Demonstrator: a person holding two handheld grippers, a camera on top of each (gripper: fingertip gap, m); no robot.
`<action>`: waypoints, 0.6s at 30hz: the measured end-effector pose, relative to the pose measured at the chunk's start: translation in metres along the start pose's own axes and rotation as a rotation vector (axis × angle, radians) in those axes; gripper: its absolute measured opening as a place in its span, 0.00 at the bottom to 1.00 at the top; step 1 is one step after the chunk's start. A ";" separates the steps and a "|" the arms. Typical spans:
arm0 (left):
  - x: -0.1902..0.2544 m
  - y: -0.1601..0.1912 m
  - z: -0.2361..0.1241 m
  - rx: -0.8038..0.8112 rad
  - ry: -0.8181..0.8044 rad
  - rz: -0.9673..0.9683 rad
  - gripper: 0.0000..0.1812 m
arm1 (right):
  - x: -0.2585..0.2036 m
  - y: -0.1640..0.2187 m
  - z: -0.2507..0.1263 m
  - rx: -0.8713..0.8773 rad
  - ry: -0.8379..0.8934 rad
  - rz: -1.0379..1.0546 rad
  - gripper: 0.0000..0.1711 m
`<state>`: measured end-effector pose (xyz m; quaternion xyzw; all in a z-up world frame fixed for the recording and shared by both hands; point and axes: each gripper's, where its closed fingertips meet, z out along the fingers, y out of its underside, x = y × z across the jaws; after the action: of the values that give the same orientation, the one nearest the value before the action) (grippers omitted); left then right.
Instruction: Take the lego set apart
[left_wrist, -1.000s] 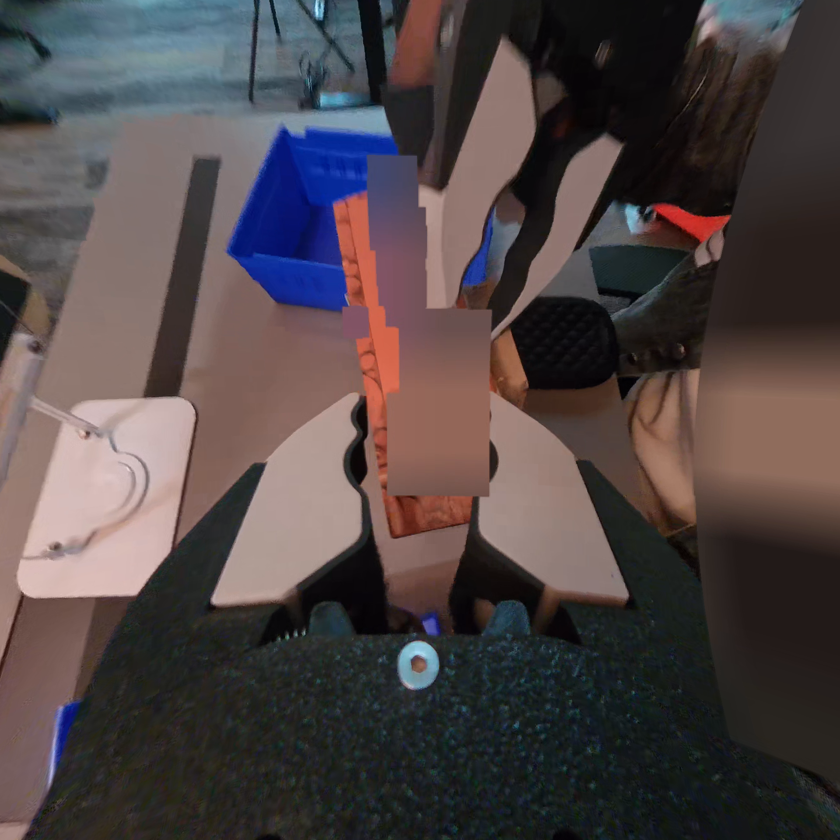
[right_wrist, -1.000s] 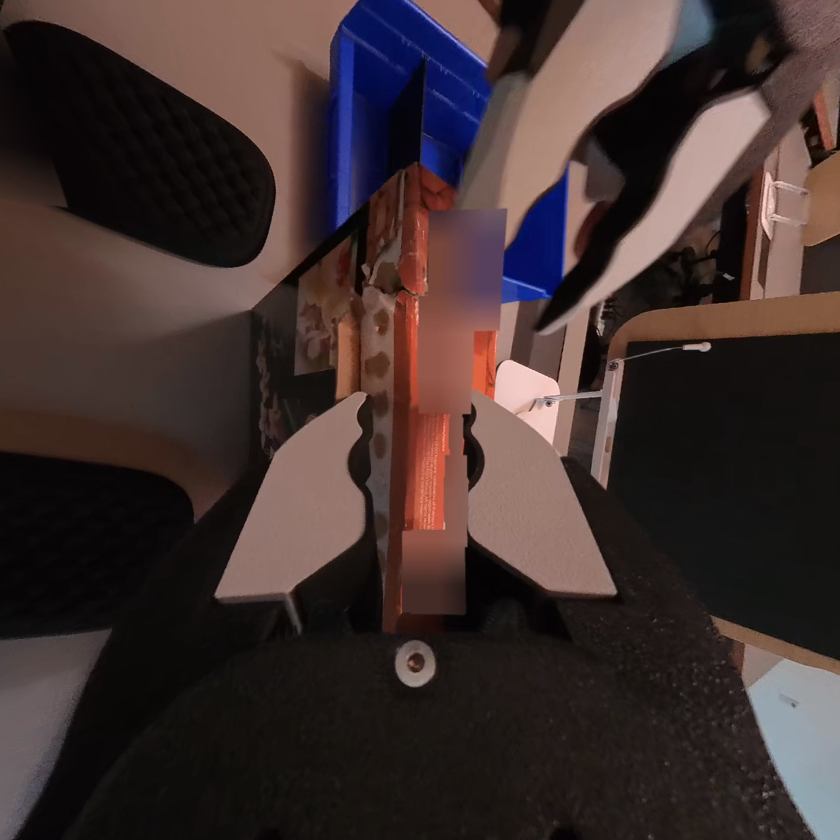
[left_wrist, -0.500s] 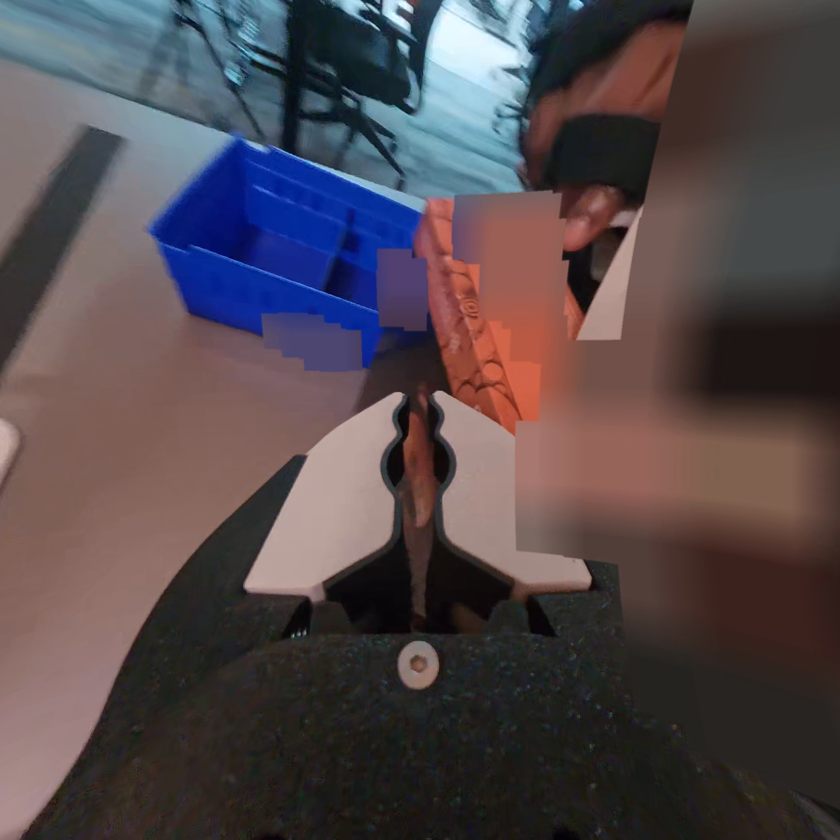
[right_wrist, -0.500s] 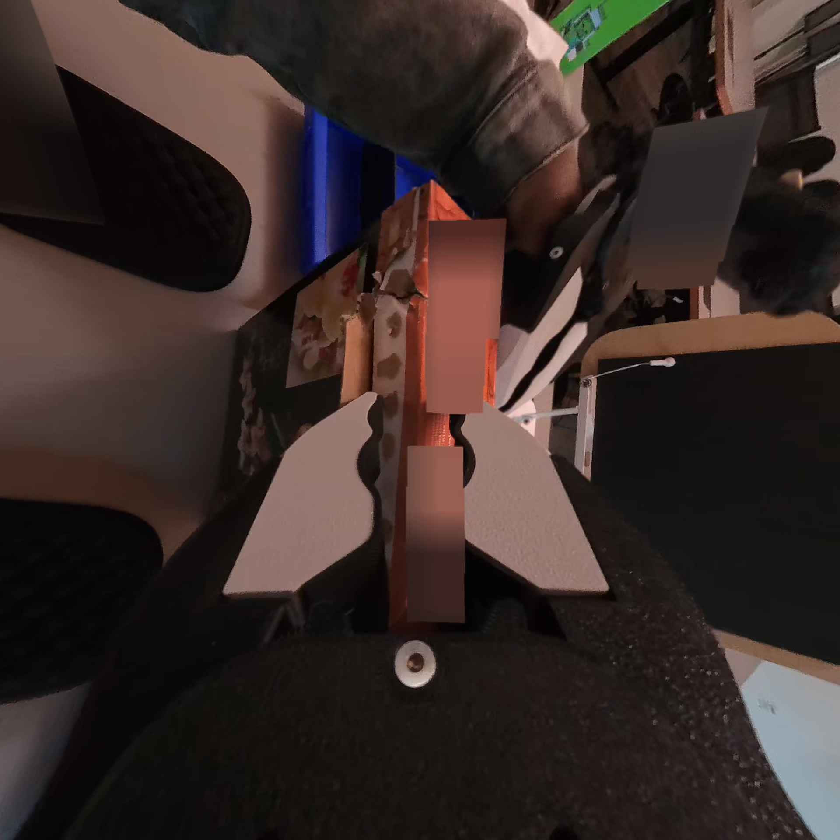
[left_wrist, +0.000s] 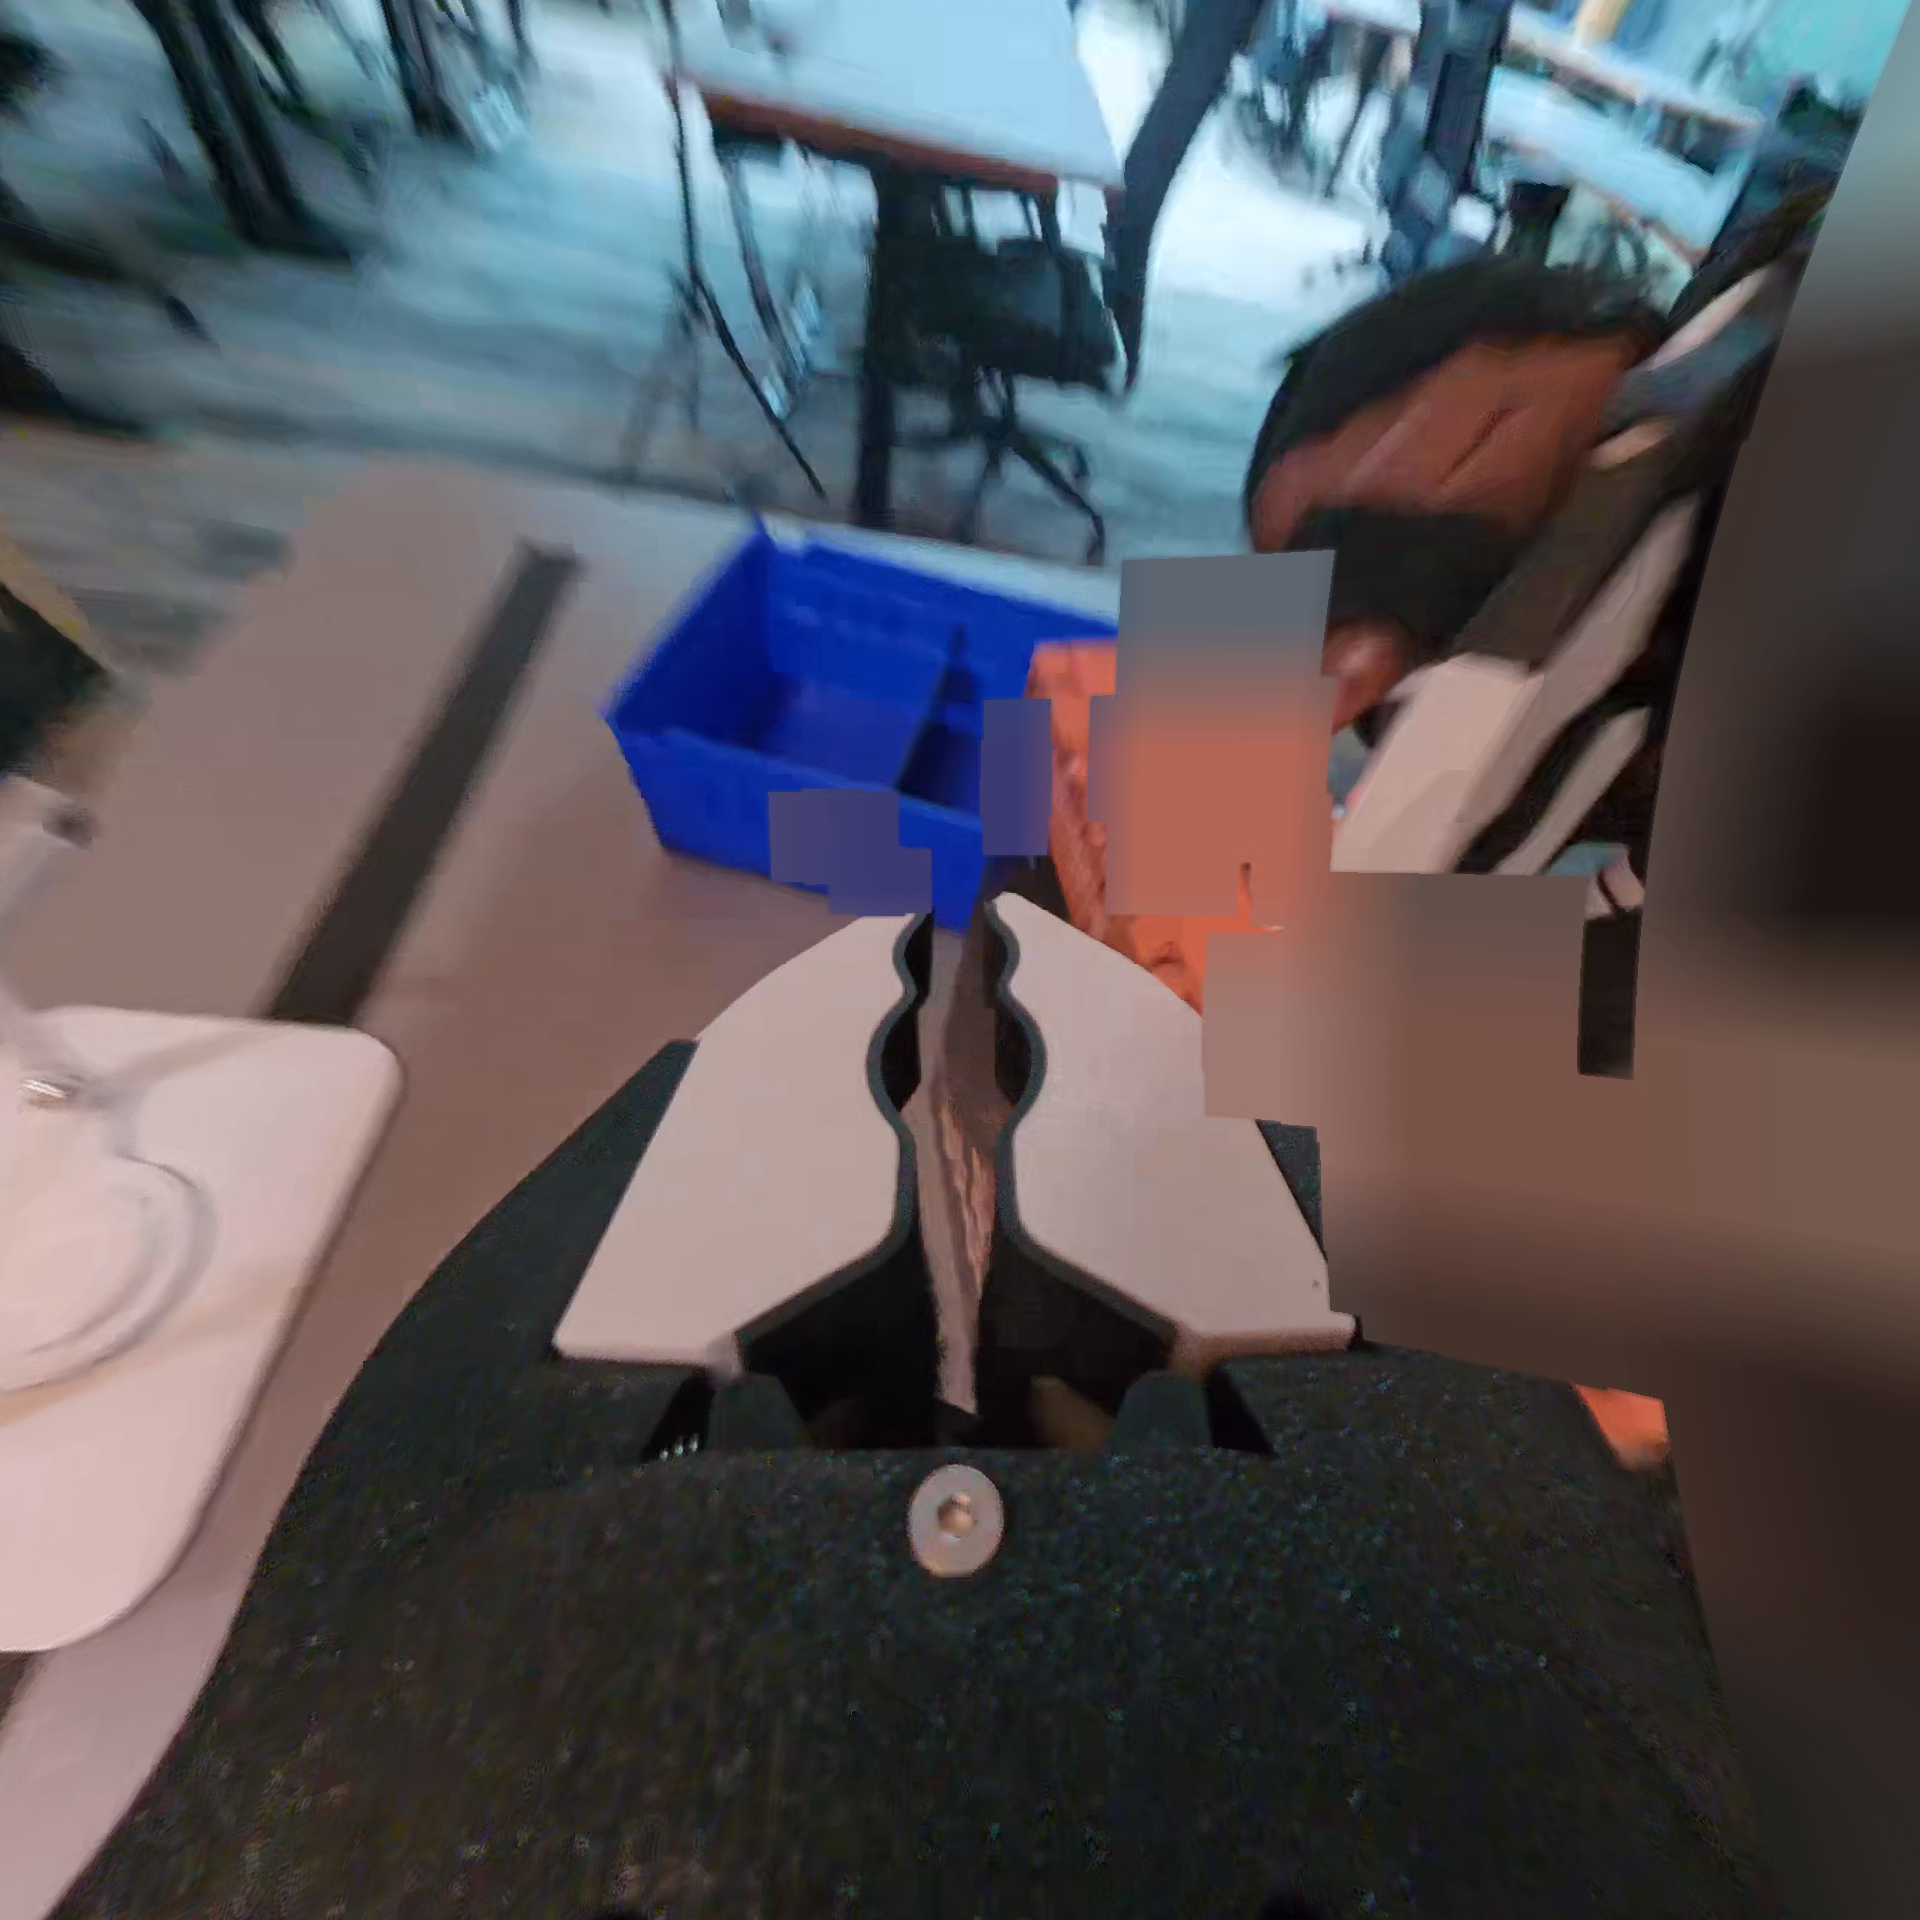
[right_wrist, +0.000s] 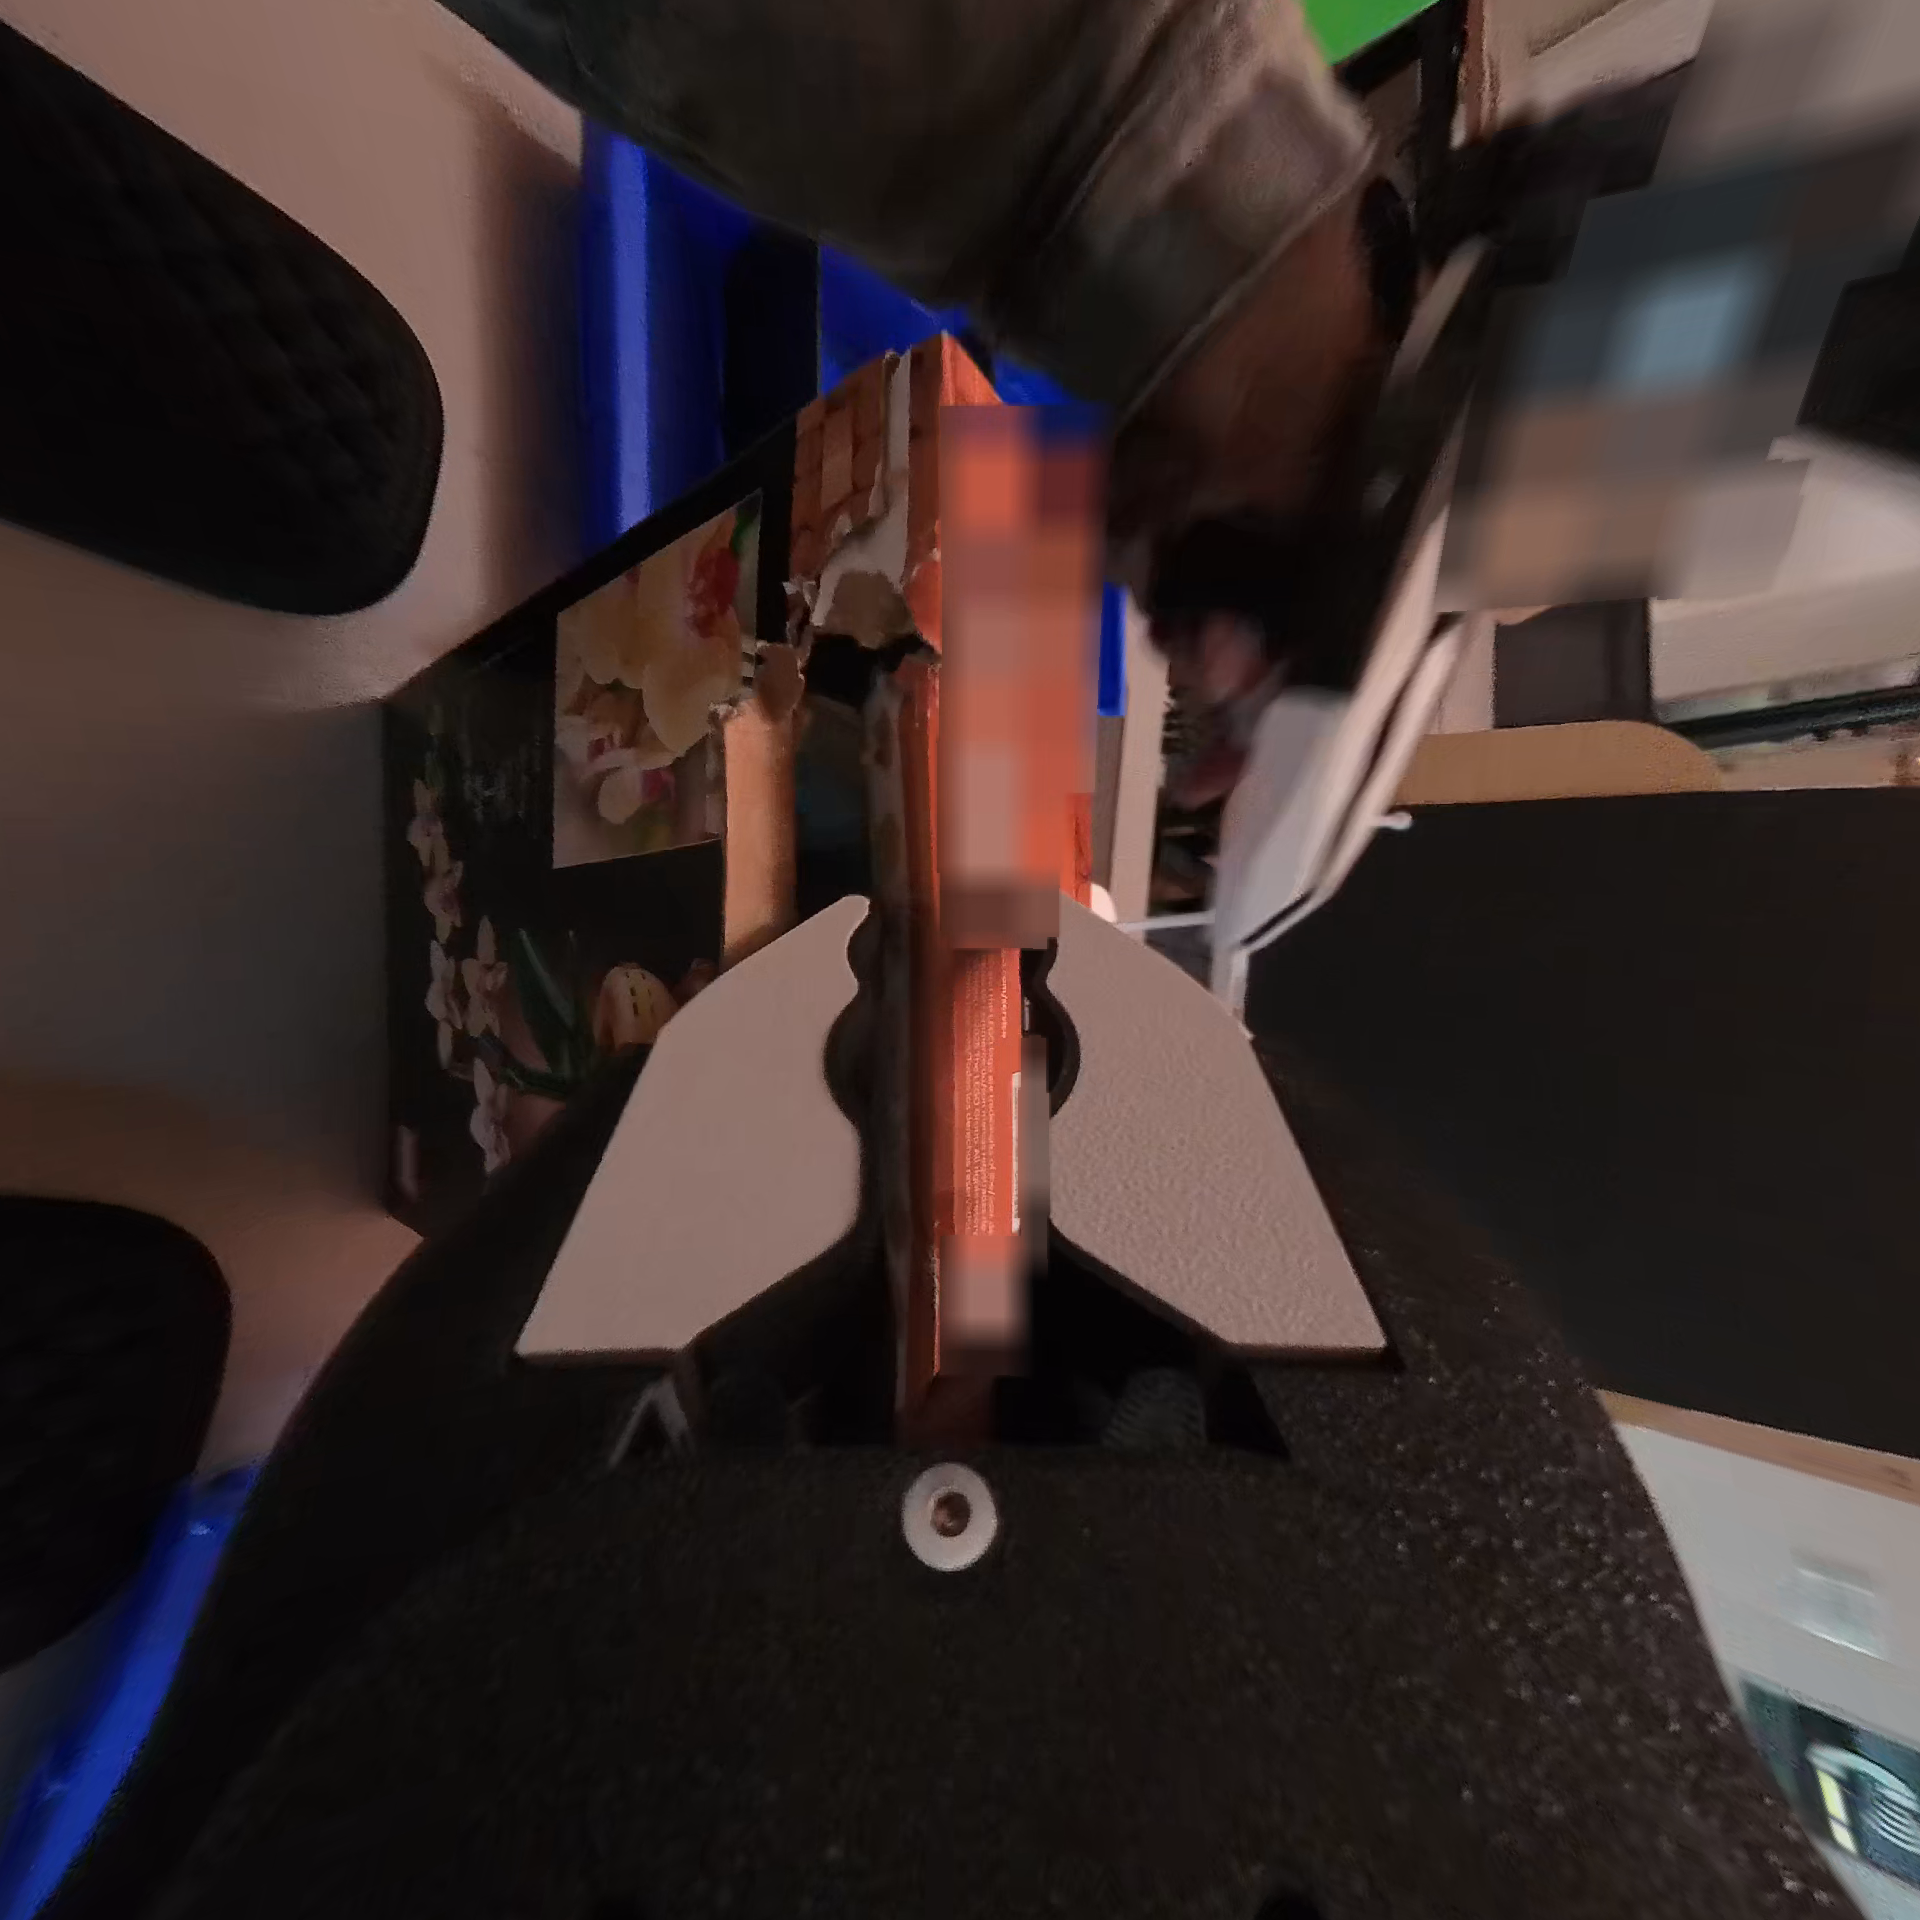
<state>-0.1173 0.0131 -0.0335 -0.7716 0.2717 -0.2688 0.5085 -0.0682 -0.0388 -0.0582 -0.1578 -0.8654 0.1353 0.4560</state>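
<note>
The lego set is an orange cardboard box (right_wrist: 925, 1091) with flower pictures on its dark face (right_wrist: 634, 717). My right gripper (right_wrist: 961, 925) is shut on the box's narrow edge and holds it on its side. The box end shows a torn opening (right_wrist: 857, 634). In the left wrist view the orange box (left_wrist: 1075, 842) lies just right of my left gripper (left_wrist: 956, 925), which is shut on a thin cardboard flap (left_wrist: 961, 1101) seen edge-on. The right gripper's white fingers (left_wrist: 1496, 727) show at upper right. A grey sleeve (right_wrist: 987, 156) crosses the top of the right wrist view.
A blue divided bin (left_wrist: 821, 717) stands on the table behind the box and shows in the right wrist view (right_wrist: 644, 312). A white pad with a wire loop (left_wrist: 156, 1247) lies at left. Black quilted pads (right_wrist: 208, 364) sit left; a black panel (right_wrist: 1558, 1039) right. The torn opening (right_wrist: 857, 634) is closer to my right gripper, around 5 centimetres from its tips; the left tips are 10 centimetres off.
My left gripper went from open around the box to shut on its thin flap. The torn opening at the box end has widened. My right gripper kept its grip.
</note>
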 end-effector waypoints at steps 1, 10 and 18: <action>0.010 -0.014 -0.016 0.049 -0.027 0.050 0.04 | -0.001 0.000 -0.001 0.012 -0.025 0.022 0.15; 0.063 0.020 0.000 -0.404 -0.177 0.334 0.01 | 0.000 -0.001 0.002 0.032 -0.176 0.127 0.15; 0.060 0.027 0.008 -0.503 -0.170 0.293 0.00 | -0.002 0.003 -0.015 0.064 -0.266 0.158 0.12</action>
<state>-0.0737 -0.0322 -0.0528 -0.8455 0.3948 -0.0515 0.3558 -0.0544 -0.0353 -0.0531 -0.1914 -0.8982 0.2182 0.3300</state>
